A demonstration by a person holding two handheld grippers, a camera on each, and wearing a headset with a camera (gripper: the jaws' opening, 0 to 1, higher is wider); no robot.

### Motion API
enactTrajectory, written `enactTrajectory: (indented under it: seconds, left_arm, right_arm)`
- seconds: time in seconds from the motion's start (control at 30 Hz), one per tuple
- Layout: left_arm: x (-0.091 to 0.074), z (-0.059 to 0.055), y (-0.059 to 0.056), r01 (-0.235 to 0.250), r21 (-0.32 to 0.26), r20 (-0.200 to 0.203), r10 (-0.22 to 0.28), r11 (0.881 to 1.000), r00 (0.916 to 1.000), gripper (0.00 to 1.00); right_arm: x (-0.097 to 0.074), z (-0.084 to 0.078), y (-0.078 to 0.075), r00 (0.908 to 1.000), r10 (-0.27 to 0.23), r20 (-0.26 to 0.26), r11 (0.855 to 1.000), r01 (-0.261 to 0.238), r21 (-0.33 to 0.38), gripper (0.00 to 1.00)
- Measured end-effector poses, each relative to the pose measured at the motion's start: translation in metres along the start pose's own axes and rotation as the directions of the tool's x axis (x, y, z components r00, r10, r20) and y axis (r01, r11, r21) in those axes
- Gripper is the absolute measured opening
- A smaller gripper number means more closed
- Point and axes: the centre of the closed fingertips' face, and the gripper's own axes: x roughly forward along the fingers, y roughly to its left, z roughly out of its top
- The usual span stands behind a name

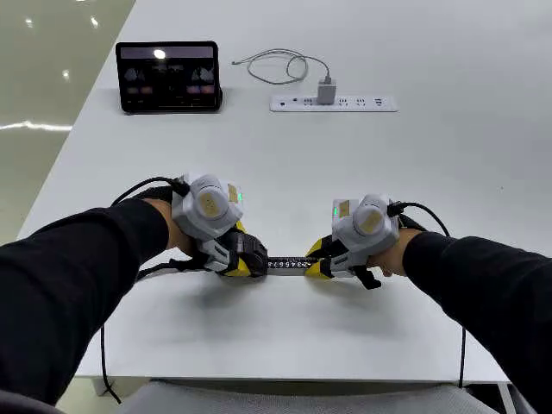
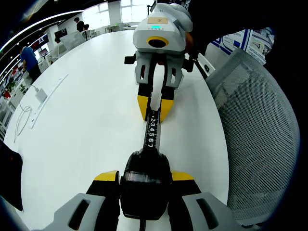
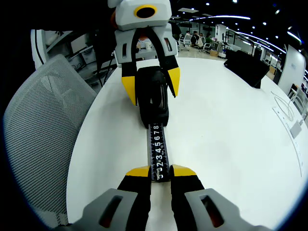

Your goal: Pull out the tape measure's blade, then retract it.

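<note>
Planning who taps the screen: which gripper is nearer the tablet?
Left. The left gripper, holding the tape measure, is on the same side as the tablet; the right gripper, pinching the blade, is farther right.

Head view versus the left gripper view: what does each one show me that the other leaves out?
Head view adds the person's left sleeve and the tablet with its lit screen. Left gripper view adds people and bright windows in the room behind. Shared: the left claw gripping the tape measure, the right claw pinching its short pulled-out blade, the white table and the power strip.
</note>
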Motion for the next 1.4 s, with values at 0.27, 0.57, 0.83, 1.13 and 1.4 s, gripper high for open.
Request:
enactTrajectory:
  seconds: [0.27,0.57,0.83,1.13,1.4]
  left_arm:
    - [0.000,0.000,0.001,-0.006,-0.005,-0.002,0.006,1.000,1.0000,0.34]
    - [0.000,-0.001,0.002,-0.019,-0.020,-0.009,0.019,1.000,0.9998,0.34]
    - [0.000,0.000,0.001,-0.027,-0.019,-0.007,0.027,0.999,0.9996,0.34]
    - [0.000,0.001,0.002,-0.030,-0.034,0.003,0.030,0.999,0.9995,0.34]
    - [0.000,0.002,0.002,-0.029,-0.033,0.000,0.029,0.999,0.9996,0.34]
  right_arm:
    - [-0.005,-0.006,-0.001,0.9999,-0.002,0.014,1.000,0.002,0.030,0.10]
    - [-0.012,-0.013,-0.003,0.9999,-0.002,0.012,0.999,0.002,0.036,0.10]
    - [-0.016,-0.018,-0.004,0.9999,-0.004,0.011,0.999,0.003,0.035,0.10]
    - [-0.021,-0.023,-0.005,1.0000,-0.008,0.001,0.999,0.008,0.035,0.10]
    - [-0.026,-0.027,-0.006,0.9999,-0.007,-0.009,0.999,0.008,0.034,0.10]
